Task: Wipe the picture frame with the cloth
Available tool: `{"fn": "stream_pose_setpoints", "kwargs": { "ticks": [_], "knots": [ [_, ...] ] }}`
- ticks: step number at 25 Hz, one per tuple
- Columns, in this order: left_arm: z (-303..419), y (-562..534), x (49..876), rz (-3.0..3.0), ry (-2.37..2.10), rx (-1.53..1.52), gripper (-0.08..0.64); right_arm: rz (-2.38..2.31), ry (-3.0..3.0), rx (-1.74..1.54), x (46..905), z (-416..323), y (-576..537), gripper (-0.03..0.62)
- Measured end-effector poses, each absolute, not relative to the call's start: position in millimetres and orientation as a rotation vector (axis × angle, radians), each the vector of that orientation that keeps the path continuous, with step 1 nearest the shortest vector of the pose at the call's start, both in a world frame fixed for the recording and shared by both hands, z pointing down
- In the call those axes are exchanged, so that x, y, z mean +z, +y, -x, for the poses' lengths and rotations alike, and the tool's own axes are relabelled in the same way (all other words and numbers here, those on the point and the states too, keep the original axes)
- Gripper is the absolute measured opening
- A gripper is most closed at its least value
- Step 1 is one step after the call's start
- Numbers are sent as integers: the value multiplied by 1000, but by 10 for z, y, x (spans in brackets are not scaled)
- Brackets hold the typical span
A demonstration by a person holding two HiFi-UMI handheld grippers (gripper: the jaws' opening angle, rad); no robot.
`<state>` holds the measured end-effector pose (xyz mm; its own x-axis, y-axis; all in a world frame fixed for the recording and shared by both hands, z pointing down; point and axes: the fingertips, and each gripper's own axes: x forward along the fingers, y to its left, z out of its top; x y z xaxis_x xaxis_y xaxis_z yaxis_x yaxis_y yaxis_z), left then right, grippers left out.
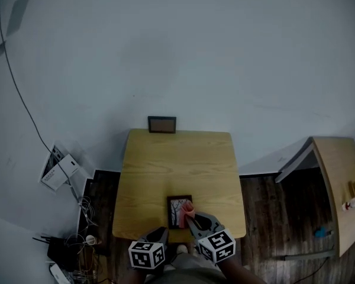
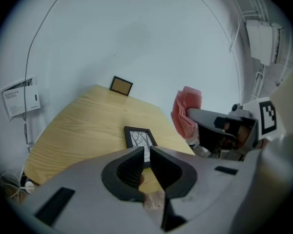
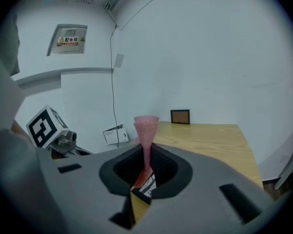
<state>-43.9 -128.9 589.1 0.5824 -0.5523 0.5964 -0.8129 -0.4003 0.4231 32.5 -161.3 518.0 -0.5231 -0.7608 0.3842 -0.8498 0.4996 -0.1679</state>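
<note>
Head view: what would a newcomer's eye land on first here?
A pink cloth pinched in the right gripper, above a small dark picture frame lying flat near the near edge of the wooden table. The left gripper is beside it, shut and empty. A second small frame stands at the table's far edge by the pale wall.

Head view: high overhead, steeply down on the whole table [image 1: 177, 158], near edge at bottom. Both gripper views: low, close over that near edge (left one tilted further down), facing the far edge. Shared by all: tabletop, picture frame [image 1: 179, 212], small frame [image 1: 161, 124] at far edge.
</note>
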Motion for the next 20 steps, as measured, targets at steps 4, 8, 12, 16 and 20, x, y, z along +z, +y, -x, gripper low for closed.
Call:
{"fn": "stream_pose_setpoints", "kwargs": {
  "ticks": [4, 8, 12, 16, 20],
  "knots": [
    [345, -1374, 6074, -2046, -1055, 481, 57, -1299, -2471, 511, 5411, -309, -1837, 18],
    [297, -1425, 6311, -1992, -1045, 531, 146, -1226, -2449, 525, 5675, -225, -2004, 18],
    [301, -1501, 6514, -1964, -1090, 587, 146, -1188, -2415, 553, 5945, -194, -2158, 18],
    [273, -1561, 6632, -1934, -1089, 606, 146, -1146, -2370, 548, 6207, -161, -2303, 18],
    [242, -1576, 6698, -1927, -1090, 622, 139, -1077, -2324, 520, 6408, -79, -2379, 18]
  ]
}}
